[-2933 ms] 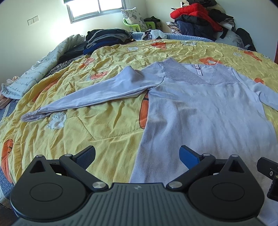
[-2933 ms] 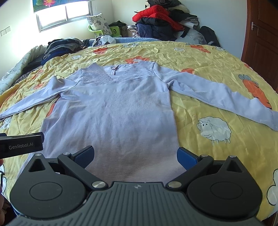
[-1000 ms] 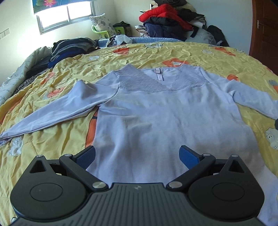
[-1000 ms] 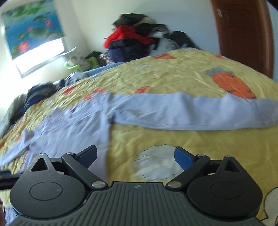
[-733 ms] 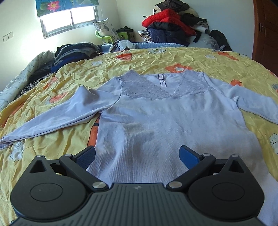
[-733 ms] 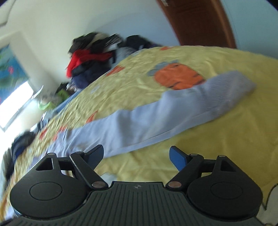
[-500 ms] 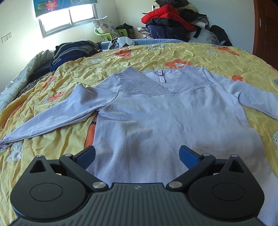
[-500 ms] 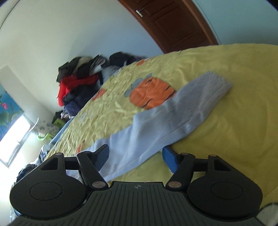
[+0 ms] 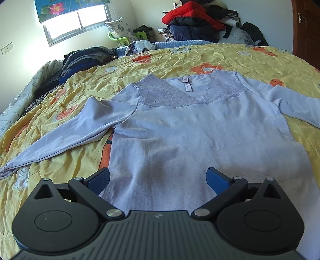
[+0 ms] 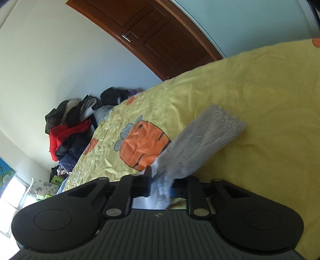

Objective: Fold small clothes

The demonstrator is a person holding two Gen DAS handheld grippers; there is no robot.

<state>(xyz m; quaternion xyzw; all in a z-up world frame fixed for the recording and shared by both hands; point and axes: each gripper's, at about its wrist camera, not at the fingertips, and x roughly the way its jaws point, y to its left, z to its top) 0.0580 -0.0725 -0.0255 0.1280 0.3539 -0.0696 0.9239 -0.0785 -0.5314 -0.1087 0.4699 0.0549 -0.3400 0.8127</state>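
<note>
A pale lilac long-sleeved top (image 9: 192,136) lies flat, front up, on a yellow cartoon-print bedspread (image 9: 180,58), lace neckline away from me, left sleeve (image 9: 66,138) stretched out to the left. My left gripper (image 9: 158,181) is open and empty, hovering over the top's hem. My right gripper (image 10: 162,186) is shut on the top's right sleeve (image 10: 202,140) near the lace cuff, which sticks out beyond the jaws over the bedspread (image 10: 260,84).
A heap of red and dark clothes (image 9: 198,18) sits at the far end of the bed and shows in the right wrist view too (image 10: 68,134). Folded dark clothes (image 9: 84,58) lie at the far left. A brown door (image 10: 160,38) stands to the right.
My right gripper has swung right along the sleeve to its cuff end, tilted, and closed on it. My left gripper stays open over the hem, almost unmoved.
</note>
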